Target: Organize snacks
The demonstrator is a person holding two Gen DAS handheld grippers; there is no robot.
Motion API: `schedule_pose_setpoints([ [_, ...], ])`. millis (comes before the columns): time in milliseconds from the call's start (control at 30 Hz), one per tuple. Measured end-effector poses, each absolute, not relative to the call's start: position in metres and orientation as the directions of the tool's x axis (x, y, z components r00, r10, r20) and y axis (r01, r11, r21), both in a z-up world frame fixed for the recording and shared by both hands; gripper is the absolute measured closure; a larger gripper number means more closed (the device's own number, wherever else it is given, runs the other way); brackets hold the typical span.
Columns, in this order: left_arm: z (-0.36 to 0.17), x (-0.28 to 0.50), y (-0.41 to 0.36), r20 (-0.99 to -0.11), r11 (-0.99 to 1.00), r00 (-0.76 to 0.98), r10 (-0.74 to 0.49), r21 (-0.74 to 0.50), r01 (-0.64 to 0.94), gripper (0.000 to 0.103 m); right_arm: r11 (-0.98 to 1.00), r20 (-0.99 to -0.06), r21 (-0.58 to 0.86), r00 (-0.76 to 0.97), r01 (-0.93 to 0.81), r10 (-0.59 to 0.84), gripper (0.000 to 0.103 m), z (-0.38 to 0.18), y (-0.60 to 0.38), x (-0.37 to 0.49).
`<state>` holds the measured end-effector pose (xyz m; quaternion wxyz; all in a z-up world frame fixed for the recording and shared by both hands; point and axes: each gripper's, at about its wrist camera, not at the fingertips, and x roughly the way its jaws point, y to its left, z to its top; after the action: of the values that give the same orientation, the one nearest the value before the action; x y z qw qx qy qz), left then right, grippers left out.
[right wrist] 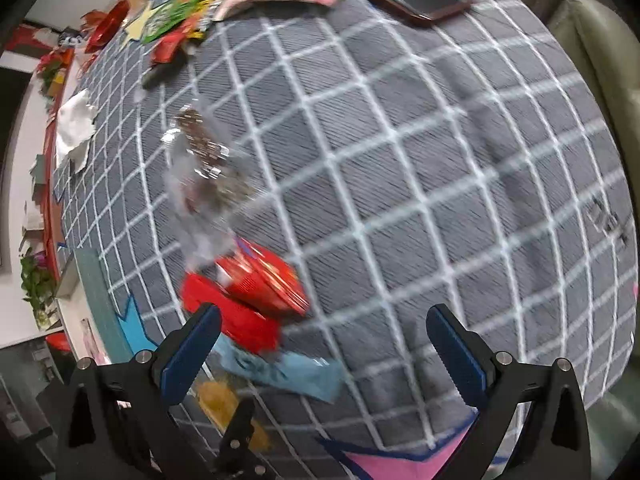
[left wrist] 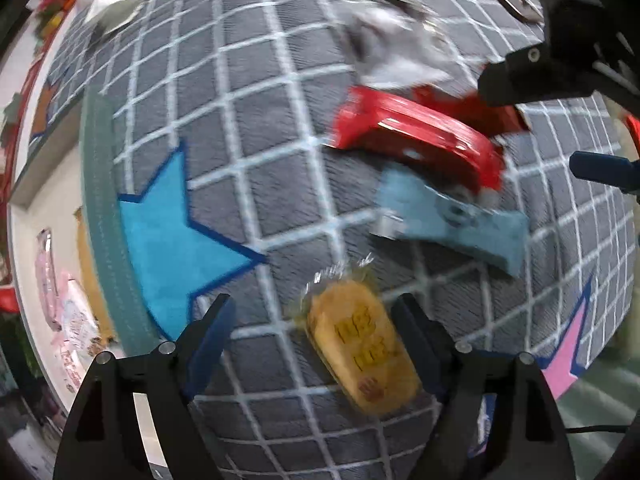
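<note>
Snack sort barely begun: left tongs (left wrist: 316,332) hang spread over a yellow wrapped cake (left wrist: 362,354) on the grey grid rug (left wrist: 248,92), pads not pinching it. Right tongs (right wrist: 324,344) also spread, empty. Red pack (left wrist: 416,136), blue pack (left wrist: 452,220) & clear pack (right wrist: 204,160) lie loose nearby; more snacks (right wrist: 176,28) heaped at far edge.

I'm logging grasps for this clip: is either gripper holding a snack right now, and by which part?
Nothing is held. The left gripper stands open around the yellow snack pack; the right gripper is open and empty.
</note>
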<state>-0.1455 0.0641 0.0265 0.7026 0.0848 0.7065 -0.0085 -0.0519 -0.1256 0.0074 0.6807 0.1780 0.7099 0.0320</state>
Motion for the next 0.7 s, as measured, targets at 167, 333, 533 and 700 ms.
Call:
schedule_pose_setpoints([
  [167, 0.034, -0.137, 0.100, -0.995, 0.993, -0.003, 0.098, 0.098, 0.072, 0.010, 0.960, -0.974, 0.212, -0.040, 0.183, 0.223, 0.000, -0.005, -0.125, -0.039],
  [333, 0.036, -0.134, 0.119, -0.997, 0.997, -0.018, 0.070, 0.069, 0.039, 0.009, 0.971, -0.985, 0.139, -0.076, 0.196, 0.157, 0.000, -0.017, -0.166, -0.056],
  [533, 0.060, -0.144, 0.143, -0.999, 0.999, 0.013, 0.044, 0.044, 0.005, 0.009, 0.957, -0.984, 0.122, -0.094, 0.262, 0.151, 0.000, -0.017, -0.221, -0.084],
  [700, 0.080, -0.144, 0.144, -1.000, 1.000, -0.009, 0.008, 0.008, -0.027, 0.009, 0.963, -0.986, 0.144, -0.048, 0.228, 0.159, 0.000, -0.003, -0.234, -0.110],
])
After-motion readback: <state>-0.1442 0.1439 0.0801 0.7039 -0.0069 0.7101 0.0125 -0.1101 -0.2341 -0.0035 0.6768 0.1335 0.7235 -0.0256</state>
